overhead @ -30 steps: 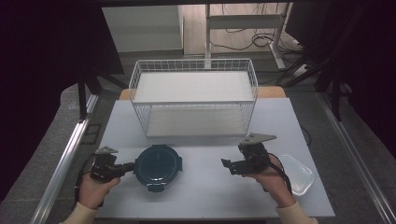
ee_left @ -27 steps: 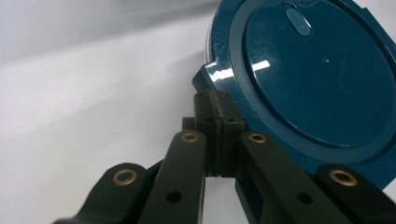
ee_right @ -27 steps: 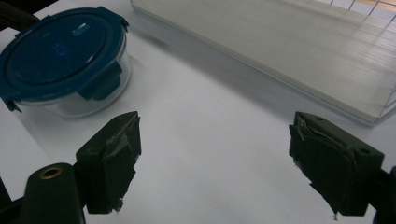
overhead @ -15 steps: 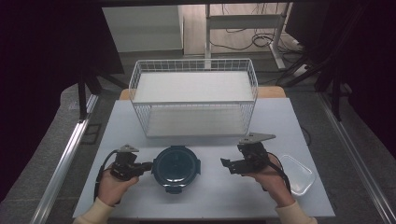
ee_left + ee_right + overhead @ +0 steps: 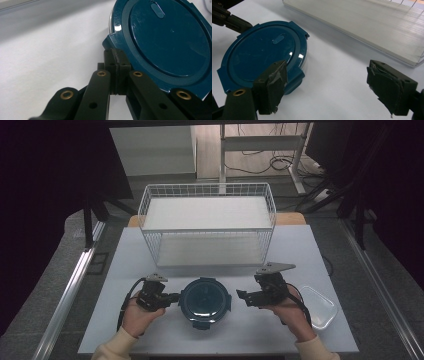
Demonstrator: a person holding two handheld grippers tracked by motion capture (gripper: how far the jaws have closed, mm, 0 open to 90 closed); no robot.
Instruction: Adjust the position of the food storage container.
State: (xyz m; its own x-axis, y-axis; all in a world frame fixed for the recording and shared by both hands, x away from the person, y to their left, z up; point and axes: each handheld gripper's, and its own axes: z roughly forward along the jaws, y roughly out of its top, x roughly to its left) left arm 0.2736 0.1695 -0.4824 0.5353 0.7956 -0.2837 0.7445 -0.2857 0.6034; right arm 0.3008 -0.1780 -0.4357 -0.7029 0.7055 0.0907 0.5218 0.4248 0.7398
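We find a round dark-teal lidded container (image 5: 205, 301) on the white table (image 5: 125, 265), near its front edge and centred between the two hands. The white wire basket (image 5: 207, 227) stands at the container's twelve o'clock, well apart from it. A clear plastic tub (image 5: 320, 306) lies at the container's three o'clock, beyond the right hand.

The left gripper (image 5: 172, 297) sits at the container's nine o'clock. In the left gripper view its jaws are pressed together on the lid's side tab (image 5: 112, 43), with no gap visible between the pads. The right gripper (image 5: 244, 298) hangs at the container's three o'clock, just beside the rim but apart from it. Its jaws stand wide and hold nothing, as the right gripper view confirms, with the lid's near latch (image 5: 295, 80) lying just ahead of one pad (image 5: 274, 87).

We judge the step in hand to be positioning and steadying the container by its left tab. The next move probably calls for the right gripper to advance to the facing latch, straddle it and close, while the left grip stays firm so the container does not slide.
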